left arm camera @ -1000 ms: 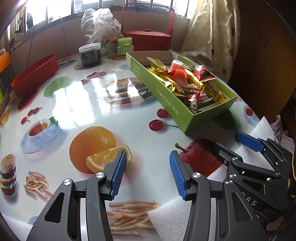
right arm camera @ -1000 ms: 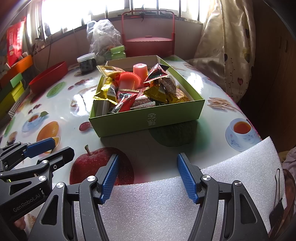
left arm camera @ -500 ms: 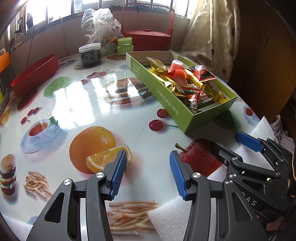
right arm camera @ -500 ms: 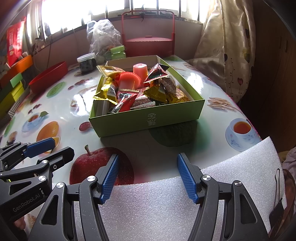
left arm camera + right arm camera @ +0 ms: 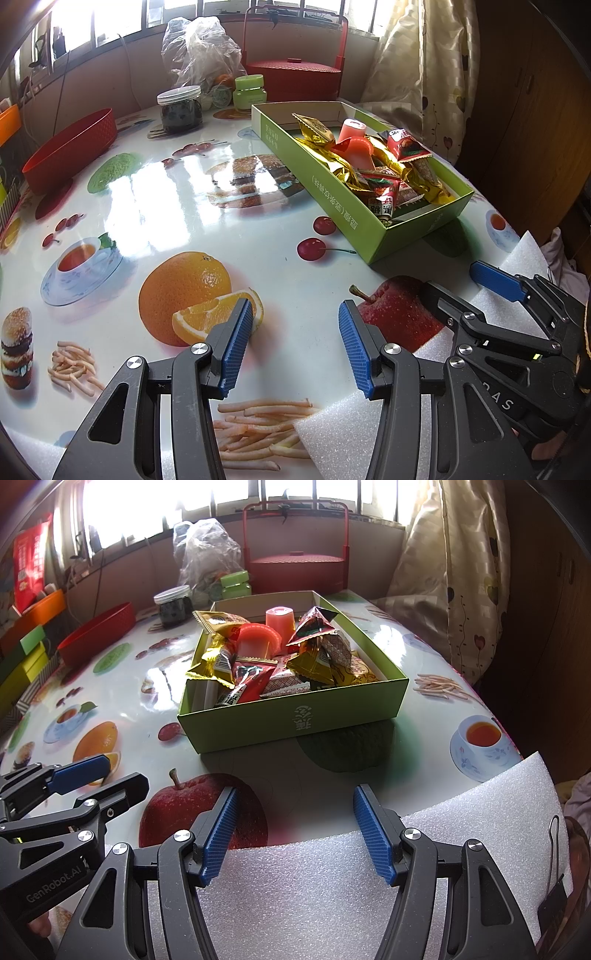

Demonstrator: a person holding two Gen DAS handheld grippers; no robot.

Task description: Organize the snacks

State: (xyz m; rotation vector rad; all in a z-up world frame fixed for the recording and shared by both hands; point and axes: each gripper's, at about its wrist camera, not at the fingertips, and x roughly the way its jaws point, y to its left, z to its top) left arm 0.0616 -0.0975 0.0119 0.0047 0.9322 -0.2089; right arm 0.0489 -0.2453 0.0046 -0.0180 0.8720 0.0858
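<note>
A shallow green cardboard box sits on the fruit-print table, piled with snacks: gold and red packets and two pink jelly cups. My right gripper hovers open over the table's near edge, just short of the box, nothing between its blue pads. My left gripper stands open and empty to the left, over the printed orange and apple. Each gripper shows at the side of the other's view.
A red oval basket lies at the far left. A dark jar, a green jar, a plastic bag and a red lidded carrier stand at the back. White foam sheet covers the near table edge.
</note>
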